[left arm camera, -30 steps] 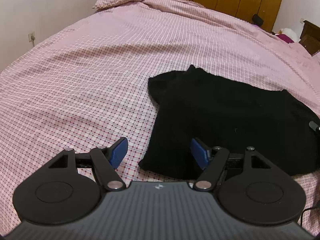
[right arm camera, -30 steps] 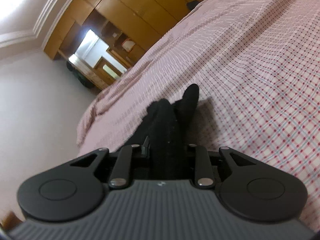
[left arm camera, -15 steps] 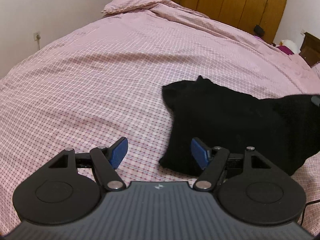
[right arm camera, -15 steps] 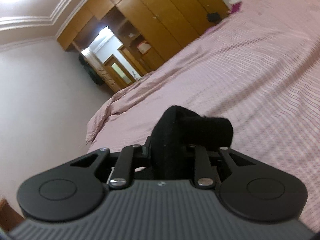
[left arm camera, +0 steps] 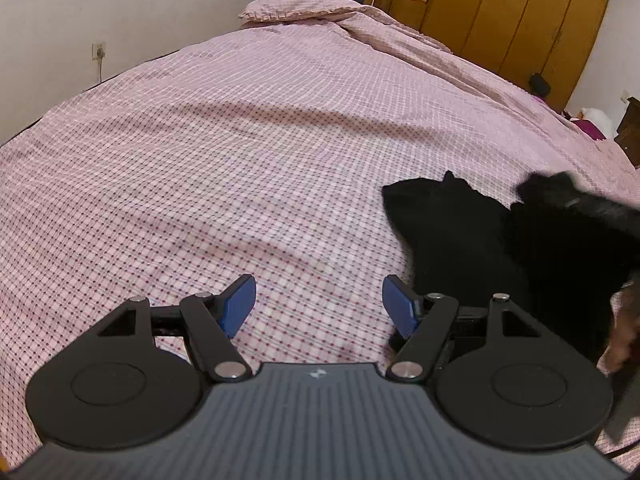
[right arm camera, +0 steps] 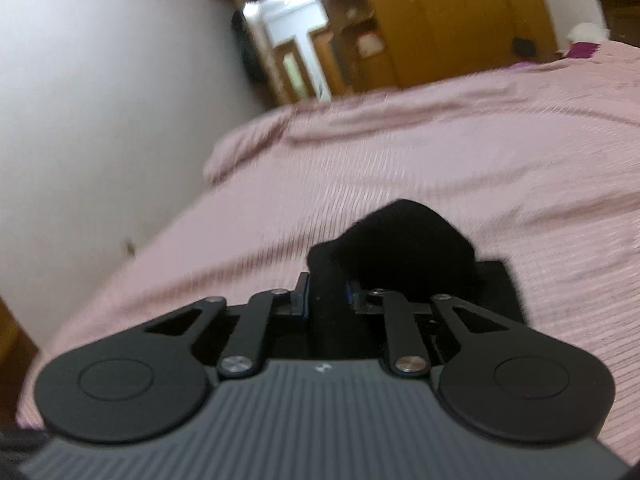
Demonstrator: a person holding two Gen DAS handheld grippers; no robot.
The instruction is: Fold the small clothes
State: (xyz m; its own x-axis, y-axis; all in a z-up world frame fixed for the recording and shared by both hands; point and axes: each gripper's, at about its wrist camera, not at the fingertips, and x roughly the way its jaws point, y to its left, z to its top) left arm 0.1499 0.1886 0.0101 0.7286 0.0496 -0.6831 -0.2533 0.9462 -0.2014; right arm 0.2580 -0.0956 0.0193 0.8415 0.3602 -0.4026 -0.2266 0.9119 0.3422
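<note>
A small black garment lies on the pink checked bed cover, at the right of the left wrist view. My left gripper is open and empty, just left of the garment's near edge. My right gripper is shut on a bunched edge of the black garment and holds it lifted over the rest of the cloth. In the left wrist view that lifted edge is blurred, folded over the garment's right part.
The bed cover stretches wide to the left and far side. A white wall with a socket is on the left. Wooden wardrobes and a doorway stand behind the bed. A dark nightstand is at the far right.
My right gripper has lifted the garment's edge and carried it leftward over the cloth. My left gripper has shifted left, off the garment, still open.
</note>
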